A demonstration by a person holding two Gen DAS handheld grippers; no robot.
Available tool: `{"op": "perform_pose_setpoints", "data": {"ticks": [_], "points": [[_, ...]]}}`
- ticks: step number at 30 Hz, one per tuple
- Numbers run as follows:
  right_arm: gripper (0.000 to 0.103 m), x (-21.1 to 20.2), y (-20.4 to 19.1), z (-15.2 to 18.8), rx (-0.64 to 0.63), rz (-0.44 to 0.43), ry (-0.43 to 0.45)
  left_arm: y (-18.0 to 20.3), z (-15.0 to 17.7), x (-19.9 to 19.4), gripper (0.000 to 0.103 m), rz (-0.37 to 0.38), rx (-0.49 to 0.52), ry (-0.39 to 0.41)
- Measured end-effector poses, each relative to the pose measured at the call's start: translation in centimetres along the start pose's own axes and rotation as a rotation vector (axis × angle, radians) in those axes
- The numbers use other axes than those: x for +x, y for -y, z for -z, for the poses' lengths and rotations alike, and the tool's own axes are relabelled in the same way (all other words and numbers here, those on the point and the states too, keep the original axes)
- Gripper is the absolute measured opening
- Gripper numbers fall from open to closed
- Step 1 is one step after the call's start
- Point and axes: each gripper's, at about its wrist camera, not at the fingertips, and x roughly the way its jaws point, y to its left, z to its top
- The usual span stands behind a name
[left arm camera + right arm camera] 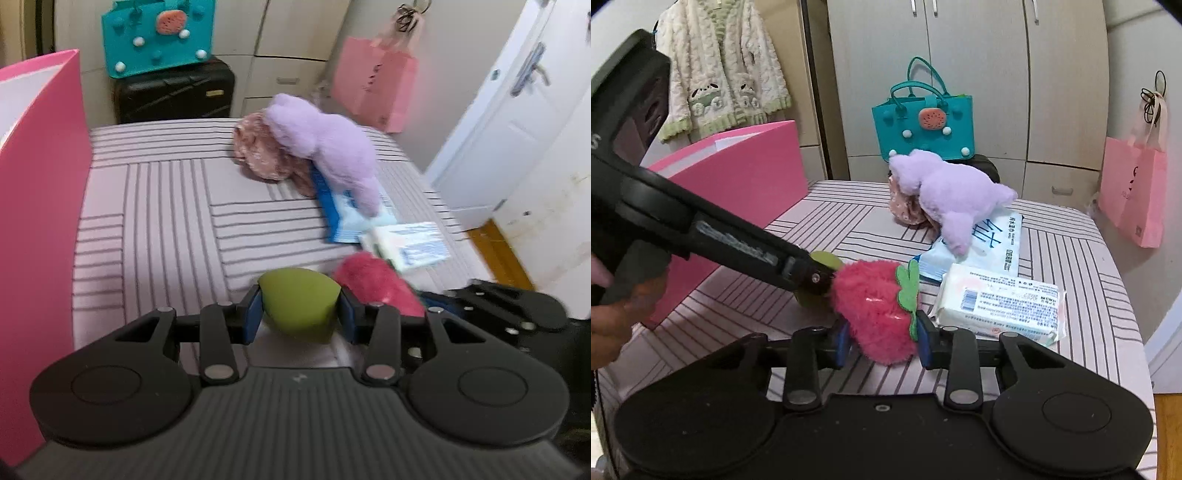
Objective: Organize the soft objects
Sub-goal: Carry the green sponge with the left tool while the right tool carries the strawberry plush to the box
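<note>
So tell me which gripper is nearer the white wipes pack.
Right. The right gripper, shut on the strawberry plush, sits just beside the white wipes pack; the left gripper holds the green sponge farther off.

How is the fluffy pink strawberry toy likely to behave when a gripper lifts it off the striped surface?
The strawberry plush looks fluffy and stuffed, so it probably squashes between the right gripper pads and weighs little. Its felt leaf seems thin and likely flops. The rounded body might roll if dropped.
</note>
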Motion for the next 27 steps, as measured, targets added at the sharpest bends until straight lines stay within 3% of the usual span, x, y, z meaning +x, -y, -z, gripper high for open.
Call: {"op": "perform_pose_setpoints", "data": {"ticks": [2,6,27], "points": [[0.039,-0.4,0.0,0.0,0.007,-0.012,-0.007,0.0,0.2,-0.8,0.041,0.035,-0.013,-0.007],[0.039,-1.3,0.3,0.0,0.032,-0.058,-0.023,0.7,0.9,-1.9,0.042,0.020,0.009,-0.023],[0.040,-4.7,-0.2,-0.6,0.101,-0.280,-0.149,0.8,4.3,-8.3,0.042,0.087,0.009,-0.116]]}}
